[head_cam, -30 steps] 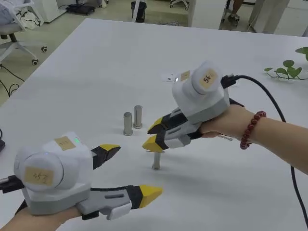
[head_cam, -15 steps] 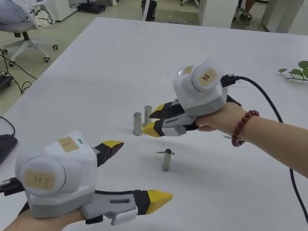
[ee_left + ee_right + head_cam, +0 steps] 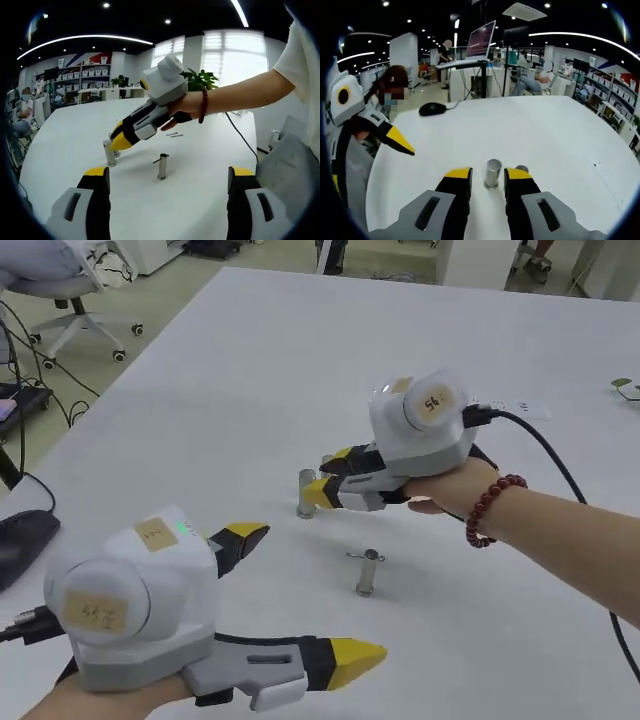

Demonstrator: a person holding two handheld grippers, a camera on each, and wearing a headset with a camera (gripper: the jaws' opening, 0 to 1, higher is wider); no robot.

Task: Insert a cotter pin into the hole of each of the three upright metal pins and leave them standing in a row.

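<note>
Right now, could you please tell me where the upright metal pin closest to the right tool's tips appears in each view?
Head view: the metal pin stands left of centre, at the yellow tips of the right tool.
Left gripper view: left of centre, just below that tool's tips.
Right gripper view: low centre, framed by the tool's own open jaws.
Shared landmark: the right tool's yellow tips.

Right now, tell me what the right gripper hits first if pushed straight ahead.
Probably the nearer metal pin, standing just ahead between the right gripper's open jaws; a second pin stands behind it.
</note>
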